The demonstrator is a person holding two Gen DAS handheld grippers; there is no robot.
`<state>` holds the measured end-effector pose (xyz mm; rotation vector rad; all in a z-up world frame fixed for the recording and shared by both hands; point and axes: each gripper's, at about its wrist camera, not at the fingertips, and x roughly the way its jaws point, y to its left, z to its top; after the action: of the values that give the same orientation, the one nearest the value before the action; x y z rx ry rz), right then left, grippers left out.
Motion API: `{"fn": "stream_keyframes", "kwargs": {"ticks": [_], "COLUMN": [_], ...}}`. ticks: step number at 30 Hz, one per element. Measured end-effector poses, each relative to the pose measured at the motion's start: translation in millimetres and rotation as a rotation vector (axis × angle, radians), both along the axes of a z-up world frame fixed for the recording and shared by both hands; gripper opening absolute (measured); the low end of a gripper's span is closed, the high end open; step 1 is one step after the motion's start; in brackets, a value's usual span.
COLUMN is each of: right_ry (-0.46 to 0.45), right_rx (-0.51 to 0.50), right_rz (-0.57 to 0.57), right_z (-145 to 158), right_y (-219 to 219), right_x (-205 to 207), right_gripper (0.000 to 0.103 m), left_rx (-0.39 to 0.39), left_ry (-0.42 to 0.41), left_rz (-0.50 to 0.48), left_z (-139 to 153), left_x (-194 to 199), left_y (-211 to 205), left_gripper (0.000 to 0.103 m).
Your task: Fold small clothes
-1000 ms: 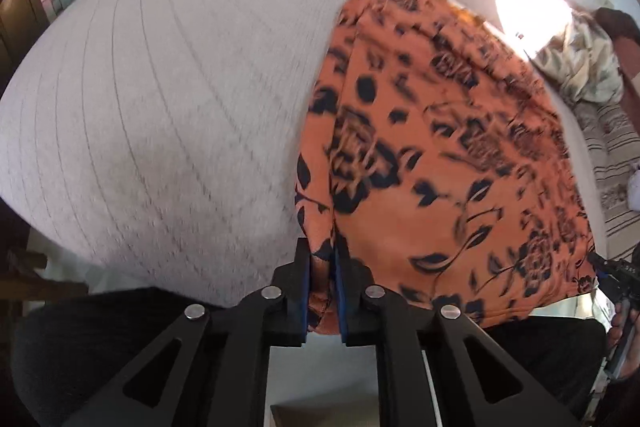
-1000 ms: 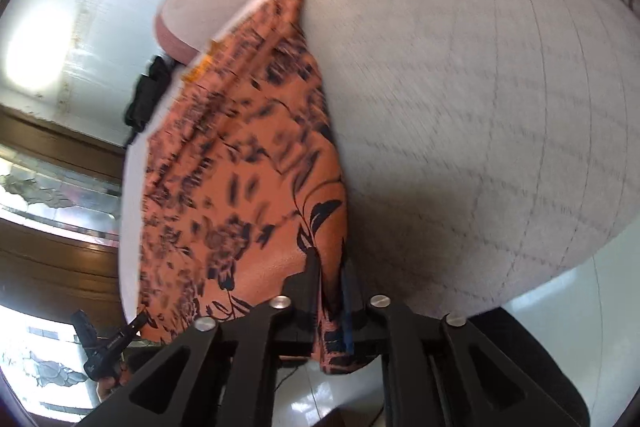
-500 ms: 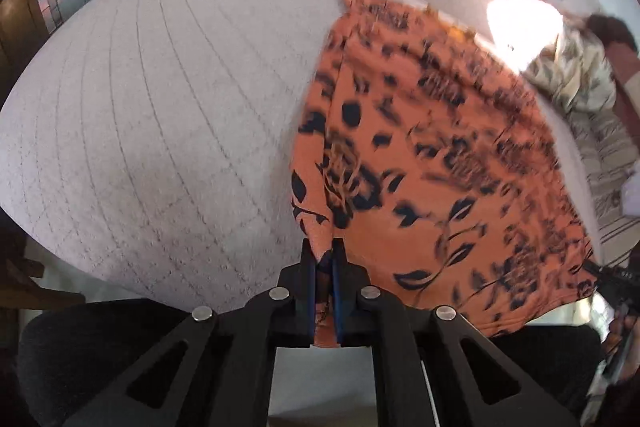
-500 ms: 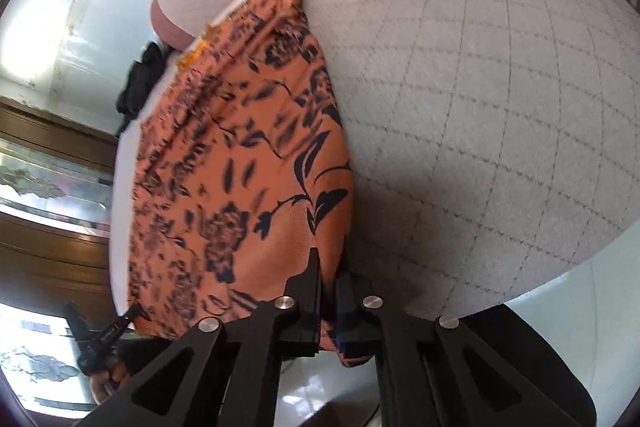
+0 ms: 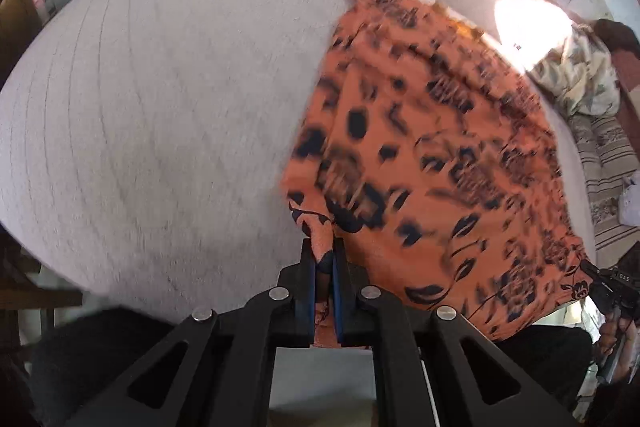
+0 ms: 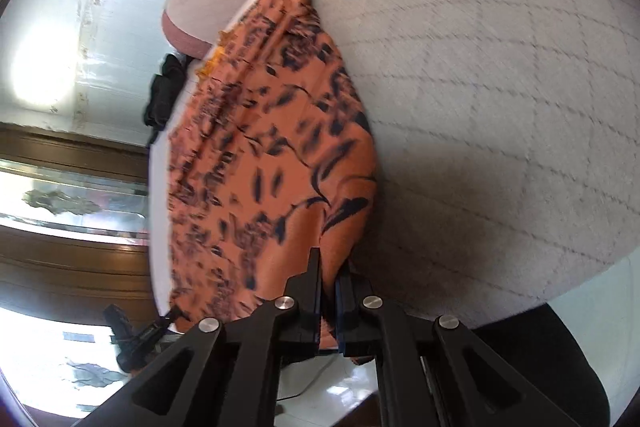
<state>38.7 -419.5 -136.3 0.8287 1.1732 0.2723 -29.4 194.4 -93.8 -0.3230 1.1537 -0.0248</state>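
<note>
Quilted bed [image 5: 152, 115] under us, orange floral garment [image 5: 432, 155] spread flat toward two o'clock. Our left gripper [image 5: 324, 263] and right gripper [image 6: 329, 277] each pinch a near hem corner. No fold made yet, we'd say.

We look forward along each gripper's fingers, low and close over the bed [image 5: 160, 107]. Our left view faces its near-left corner, our right the near-right; both share the orange cloth [image 5: 440, 155] [image 6: 272, 167] between them.
</note>
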Motion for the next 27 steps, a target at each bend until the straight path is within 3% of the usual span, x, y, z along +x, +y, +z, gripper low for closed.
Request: {"fn": "stream_keyframes", "kwargs": {"ticks": [4, 7, 9, 11, 13, 14, 15, 16, 18, 20, 22, 27], "right_ry": [-0.119, -0.241, -0.316, -0.345, -0.311, -0.259, -0.209, -0.19, -0.192, -0.212, -0.234, -0.148], "right_rx": [0.098, 0.141, 0.144, 0.191, 0.144, 0.095, 0.048, 0.053, 0.085, -0.009, -0.026, 0.077], "right_rz": [-0.013, -0.044, -0.079, -0.133, -0.139, -0.171, -0.22, -0.239, -0.228, -0.205, -0.154, -0.15], "right_z": [40, 79, 98, 94, 67, 51, 34, 20, 6, 7, 9, -14], "right_y": [-6, -19, -27, -33, -32, -32, -32, -31, -27, -19, -15, 14], "right_x": [46, 108, 162, 211, 259, 269, 270, 264, 244, 214, 186, 137], "right_gripper": [0.005, 0.005, 0.006, 0.009, 0.032, 0.078, 0.09, 0.09, 0.09, 0.09, 0.09, 0.09], "left_rx": [-0.017, -0.025, -0.004, 0.058, 0.145, 0.166, 0.175, 0.17, 0.151, 0.159, 0.137, -0.06], "left_ry": [-0.155, -0.286, -0.316, -0.289, -0.247, -0.187, -0.13, -0.11, -0.167, -0.217, -0.24, -0.198], "left_rz": [-0.034, -0.036, -0.003, -0.025, -0.022, -0.003, 0.015, 0.036, 0.097, 0.12, 0.148, 0.17], "left_z": [61, 106, 111, 93, 60, 39, 22, 12, 11, 20, 26, 6], "left_x": [53, 126, 187, 252, 296, 310, 314, 312, 292, 263, 231, 162], "left_y": [1, 2, 1, -11, -21, -20, -14, -7, 9, 21, 30, 15], "left_gripper": [0.007, 0.007, 0.008, 0.012, 0.036, 0.055, 0.055, 0.055, 0.055, 0.055, 0.059, 0.063]}}
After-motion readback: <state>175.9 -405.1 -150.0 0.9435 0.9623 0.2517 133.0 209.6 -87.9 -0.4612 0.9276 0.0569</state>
